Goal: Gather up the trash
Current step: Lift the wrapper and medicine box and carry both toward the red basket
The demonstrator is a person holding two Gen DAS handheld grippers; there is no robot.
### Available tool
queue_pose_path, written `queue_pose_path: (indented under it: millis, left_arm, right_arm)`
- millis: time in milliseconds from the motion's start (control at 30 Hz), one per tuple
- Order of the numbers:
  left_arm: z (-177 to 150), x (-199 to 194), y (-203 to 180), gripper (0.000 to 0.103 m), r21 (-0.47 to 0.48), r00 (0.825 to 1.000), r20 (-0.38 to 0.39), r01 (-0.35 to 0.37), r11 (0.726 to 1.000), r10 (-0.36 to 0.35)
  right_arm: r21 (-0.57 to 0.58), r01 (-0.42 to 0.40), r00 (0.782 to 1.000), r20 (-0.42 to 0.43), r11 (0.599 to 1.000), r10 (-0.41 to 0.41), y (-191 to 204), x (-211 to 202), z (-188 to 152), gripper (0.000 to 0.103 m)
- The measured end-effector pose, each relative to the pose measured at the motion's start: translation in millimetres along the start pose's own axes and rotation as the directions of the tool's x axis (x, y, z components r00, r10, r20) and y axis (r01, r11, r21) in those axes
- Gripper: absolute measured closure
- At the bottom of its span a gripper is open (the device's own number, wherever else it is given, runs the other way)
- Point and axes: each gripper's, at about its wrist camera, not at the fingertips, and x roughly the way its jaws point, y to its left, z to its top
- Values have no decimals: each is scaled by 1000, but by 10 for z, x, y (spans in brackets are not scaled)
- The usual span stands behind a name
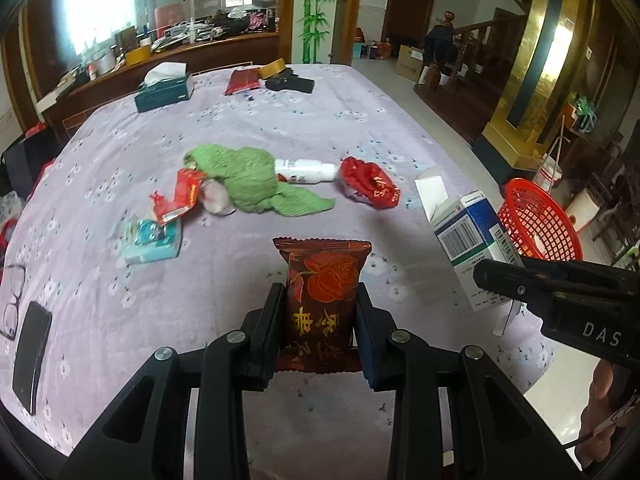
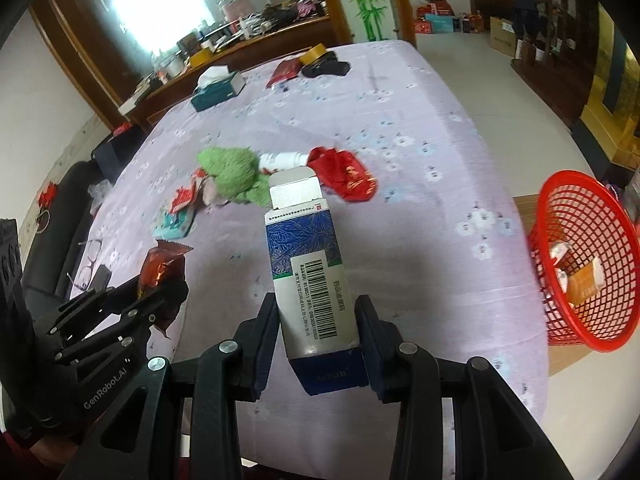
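My left gripper (image 1: 320, 304) is shut on a dark red snack wrapper (image 1: 322, 280) printed with a rose, held upright above the table. My right gripper (image 2: 318, 312) is shut on a blue and white carton (image 2: 308, 276) with a barcode and an open top flap. That carton (image 1: 470, 236) also shows at the right of the left wrist view. A red mesh basket (image 2: 584, 256) stands off the table's right edge with some wrappers inside. On the table lie a crumpled red wrapper (image 2: 344, 174), a torn red packet (image 1: 180, 196) and a white bottle (image 1: 304, 170).
A green cloth (image 1: 248, 178) lies mid-table on the lilac flowered tablecloth (image 1: 280, 120). A teal wipes pack (image 1: 152, 240), glasses (image 1: 12, 300) and a black phone (image 1: 32, 356) sit at the left. A tissue box (image 1: 164, 90) and dark items lie at the far end.
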Motion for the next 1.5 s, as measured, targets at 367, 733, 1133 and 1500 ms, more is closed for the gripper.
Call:
queue_pose_path:
  millis: [367,733,1133,1500]
  left_arm:
    - [78,39,-139,72,10,999,10,-37,999,37]
    - [95,100,-136,72,-14,996,3,-85,996,85]
    - [131,165,-250,72,3,996,3,-85,996,85]
    - [200,230,-434,72,49,997,11,-70,996,70]
  right_arm:
    - [27,8,1000,21,1000,-9,-231,-128,-1,61]
    - [27,17,1000,16,999,-17,-302,-181,0,61]
    - [52,37,999,10,998,-38,-452,-232,-20,61]
    - [90,55,998,24,994,-58,-609,-318,-33,61]
